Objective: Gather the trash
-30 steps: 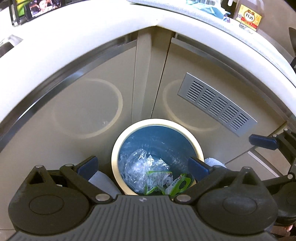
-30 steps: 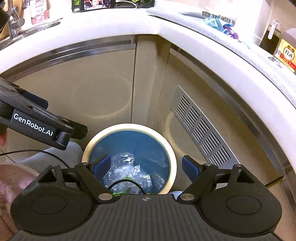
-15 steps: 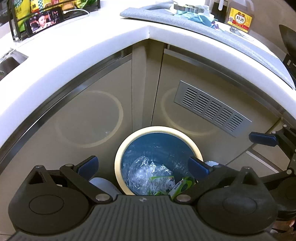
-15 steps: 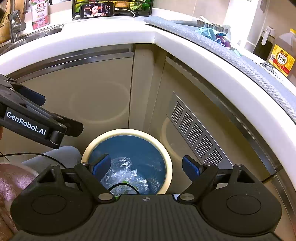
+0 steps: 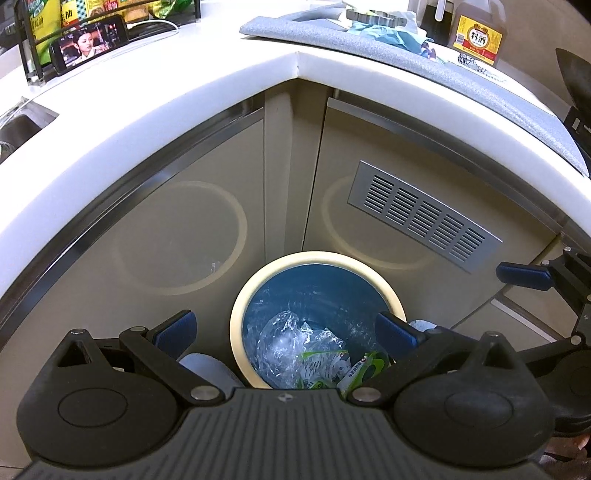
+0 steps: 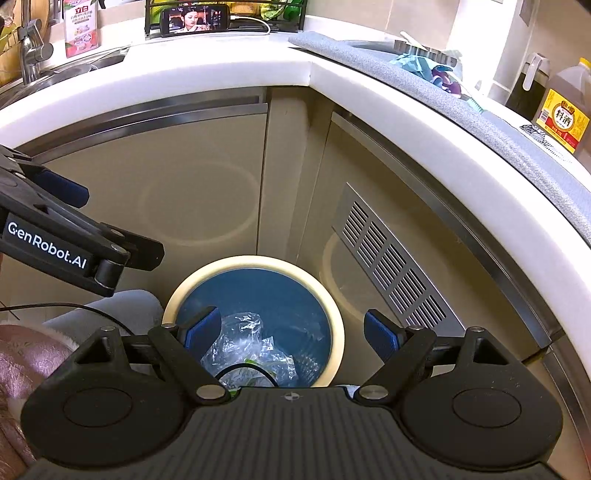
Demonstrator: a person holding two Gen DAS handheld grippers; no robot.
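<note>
The bin (image 5: 236, 328) stands upright, mouth up, at 6 o'clock under the left gripper (image 5: 284, 328) and right gripper (image 6: 291, 332), both spread wide and empty.

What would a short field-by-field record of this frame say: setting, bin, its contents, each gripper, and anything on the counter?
setting: corner of a kitchen counter, beige cabinet doors below, metal vent grille on the right door
bin: round trash bin, cream rim, blue liner, on the floor in the corner
contents: crumpled clear plastic, green-and-white wrappers
left gripper: open, empty, above the bin
right gripper: open, empty, above the bin
counter items: phone showing video, cooking wine bottle, grey mat
</note>
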